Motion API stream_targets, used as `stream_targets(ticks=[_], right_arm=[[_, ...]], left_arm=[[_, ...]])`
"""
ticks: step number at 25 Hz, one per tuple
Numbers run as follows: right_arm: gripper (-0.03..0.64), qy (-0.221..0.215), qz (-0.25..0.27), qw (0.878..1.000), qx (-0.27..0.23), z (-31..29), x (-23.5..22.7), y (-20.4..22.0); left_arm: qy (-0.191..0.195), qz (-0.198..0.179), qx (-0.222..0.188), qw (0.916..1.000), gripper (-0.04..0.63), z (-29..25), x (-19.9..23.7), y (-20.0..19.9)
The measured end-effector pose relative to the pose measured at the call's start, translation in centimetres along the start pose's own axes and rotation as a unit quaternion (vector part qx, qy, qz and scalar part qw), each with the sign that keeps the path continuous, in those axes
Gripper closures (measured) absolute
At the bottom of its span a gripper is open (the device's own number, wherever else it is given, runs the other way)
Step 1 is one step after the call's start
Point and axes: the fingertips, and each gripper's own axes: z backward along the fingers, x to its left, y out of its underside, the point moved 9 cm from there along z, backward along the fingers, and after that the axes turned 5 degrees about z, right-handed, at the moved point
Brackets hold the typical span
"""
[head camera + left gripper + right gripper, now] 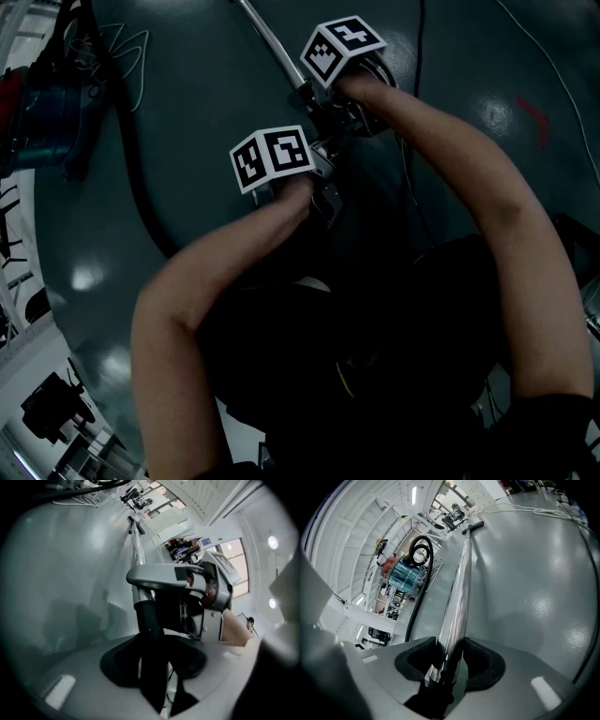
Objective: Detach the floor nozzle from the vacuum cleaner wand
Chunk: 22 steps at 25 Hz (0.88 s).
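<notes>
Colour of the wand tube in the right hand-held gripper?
Shiny silver metal vacuum wand tube, mirror-like chrome finish. It shows best in the right gripper view.

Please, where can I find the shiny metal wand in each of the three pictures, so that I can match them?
Head view: the wand runs from the top edge down into the right hand-held gripper.
Left gripper view: upper middle, a slim bright tube that enters that gripper from above.
Right gripper view: centre, rising from between the jaws.
Shared landmark: the right hand-held gripper, clamped on the wand.
</notes>
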Motion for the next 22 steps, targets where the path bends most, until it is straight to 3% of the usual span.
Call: stream_targets(ticks=[10,16,22], right_arm=[[0.43,-0.028,-0.018,0.999,0.006,-0.4,1.0,-0.7],[0.436,-0.036,-0.042,0.998,0.02,-1.1,1.3,-1.1],[0.437,-0.043,-0.067,0.995,0.059,-2.7,1.9,0.1]], left_arm=[[-0.004,-0.008,-0.013,0.9999,0.439,1.9,-0.2,0.0],[-0.039,-0.042,-0.031,0.9979,0.436,2.5,0.0,0.2],[-0.062,-0.105,0.008,0.9925,0.42,3.0,1.3,1.2]])
